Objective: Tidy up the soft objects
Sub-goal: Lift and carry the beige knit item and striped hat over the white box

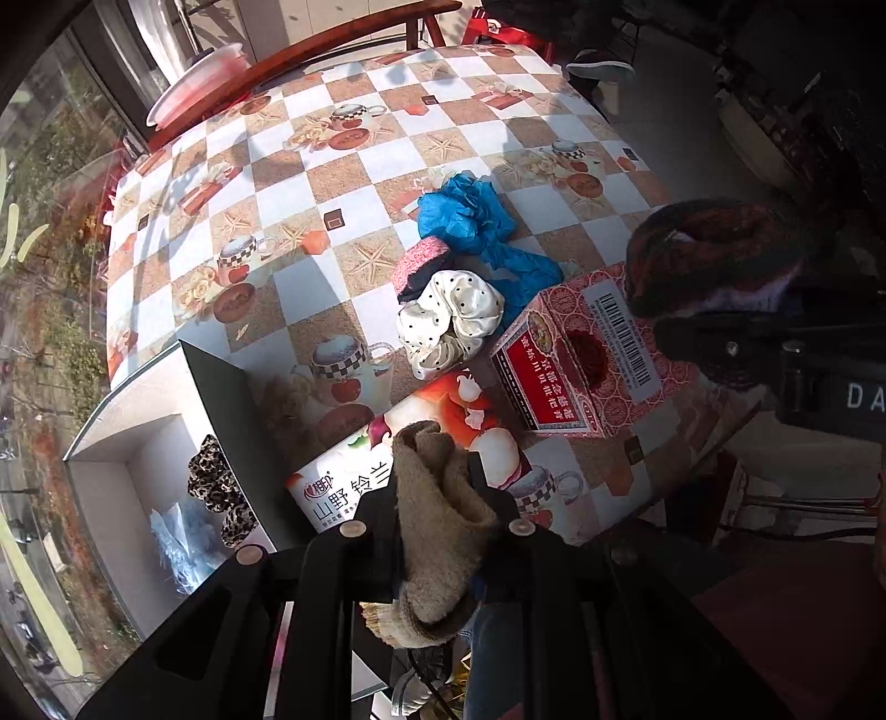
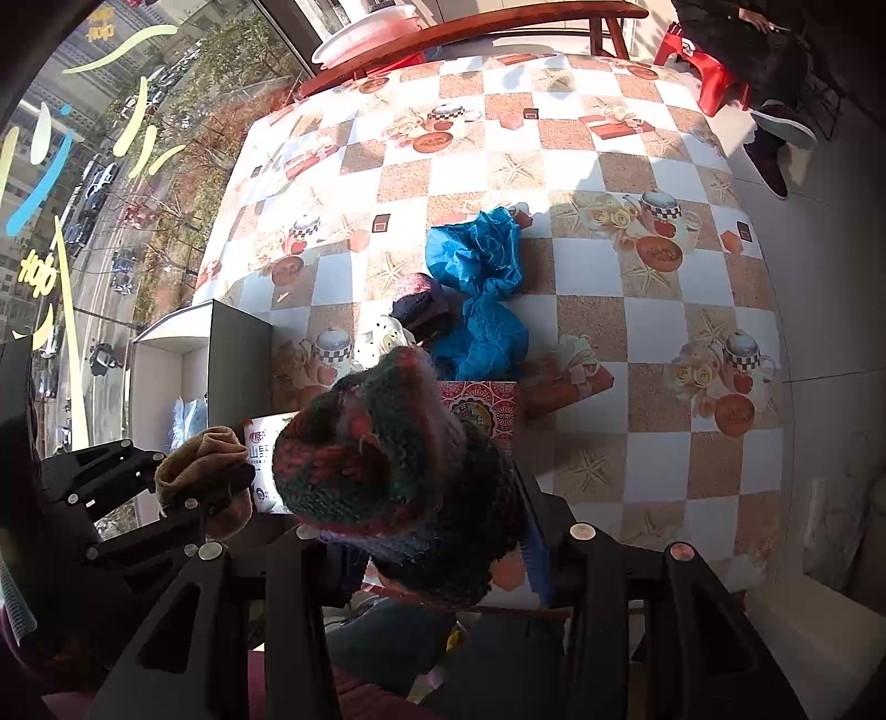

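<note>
Fuzzy tan cloth [image 1: 437,526], coarse multicoloured knit [image 2: 387,465], crinkly blue tissue-like material [image 1: 470,216], probably paper, at upper centre, satiny dotted scrunchie [image 1: 448,327], and glossy checked tablecloth [image 1: 310,183].

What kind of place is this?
Probably a home dining corner, high up: a table in a checked teacup-print cloth, a wooden bench behind it, and a big window overlooking a street with parked cars.

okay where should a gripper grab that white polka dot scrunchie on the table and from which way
Judging by its pose, pinch the puffy outer band of the white polka dot scrunchie on its open left side, coming straight down. It lies flat, so a fold of its ruffled fabric fits between two fingers. The pink and black scrunchie crowds its far edge; the red box stands close on its right.
</note>
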A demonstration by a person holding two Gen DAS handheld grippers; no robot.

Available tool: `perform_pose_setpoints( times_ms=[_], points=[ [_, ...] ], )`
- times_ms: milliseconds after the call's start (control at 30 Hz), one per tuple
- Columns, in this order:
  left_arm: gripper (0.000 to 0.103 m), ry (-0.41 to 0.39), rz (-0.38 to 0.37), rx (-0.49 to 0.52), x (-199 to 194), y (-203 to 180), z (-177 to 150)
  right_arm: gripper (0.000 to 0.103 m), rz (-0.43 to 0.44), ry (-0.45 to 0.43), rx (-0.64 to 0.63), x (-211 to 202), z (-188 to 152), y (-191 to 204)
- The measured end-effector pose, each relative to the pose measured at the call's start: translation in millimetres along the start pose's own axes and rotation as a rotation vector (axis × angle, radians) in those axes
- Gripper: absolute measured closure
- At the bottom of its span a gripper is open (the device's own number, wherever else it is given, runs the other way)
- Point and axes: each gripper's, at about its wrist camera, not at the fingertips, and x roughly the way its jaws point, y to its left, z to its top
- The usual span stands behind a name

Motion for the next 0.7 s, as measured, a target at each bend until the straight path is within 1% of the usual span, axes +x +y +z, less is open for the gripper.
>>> perform_pose_setpoints(
  times_ms=[300, 700],
  points=[
    [0.084, -0.021, 0.013, -0.018, -7, 9, -5, 0.057, 0.003, 0.007, -0.029, 3, 1, 13],
    [0.084, -0.035, 0.019, -0.019, -12, 10, -9, 0.057, 0.004, 0.015, -0.039, 5, -1, 19]
  ],
)
